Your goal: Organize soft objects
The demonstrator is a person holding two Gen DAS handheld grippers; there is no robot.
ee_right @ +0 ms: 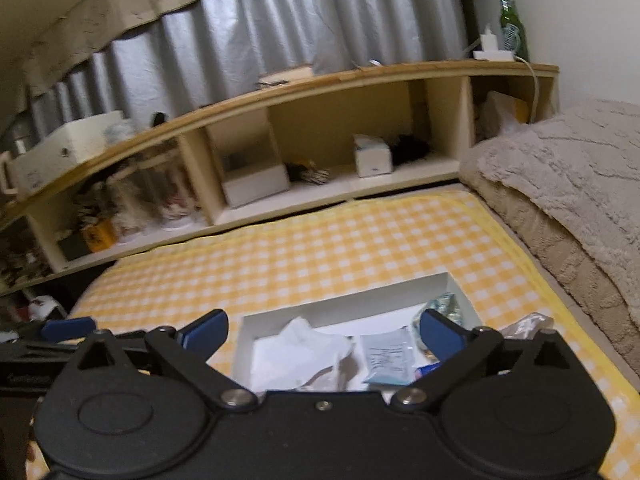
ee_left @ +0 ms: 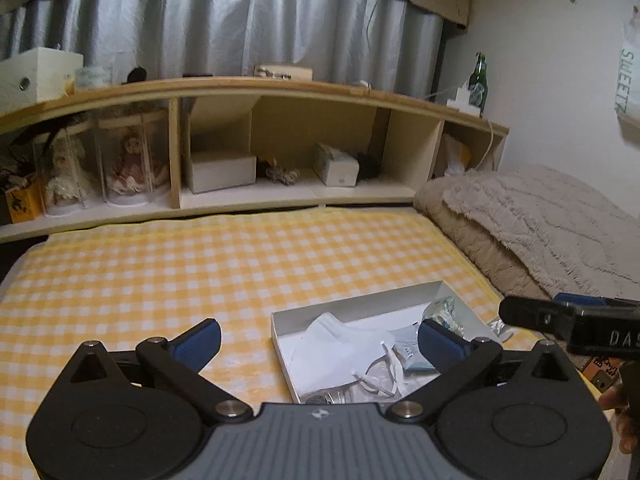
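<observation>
A shallow white box (ee_left: 352, 300) (ee_right: 344, 294) lies on the yellow checked bed sheet. In it are a white face mask (ee_left: 344, 344) (ee_right: 304, 348), a pale blue packet (ee_left: 412, 354) (ee_right: 390, 356) and a crinkled green-white wrapper (ee_left: 442, 312) (ee_right: 444, 306). My left gripper (ee_left: 318, 340) is open and empty, its fingers spread over the box's near left part. My right gripper (ee_right: 324, 334) is open and empty above the box's near edge; it also shows in the left wrist view (ee_left: 560, 318) at the right.
A folded beige fluffy blanket (ee_left: 536, 224) (ee_right: 568, 184) lies along the right side of the bed. A wooden headboard shelf (ee_left: 280, 92) (ee_right: 320, 84) holds boxes, dolls and a green bottle (ee_left: 478, 78). A clear wrapper (ee_right: 528, 324) lies right of the box.
</observation>
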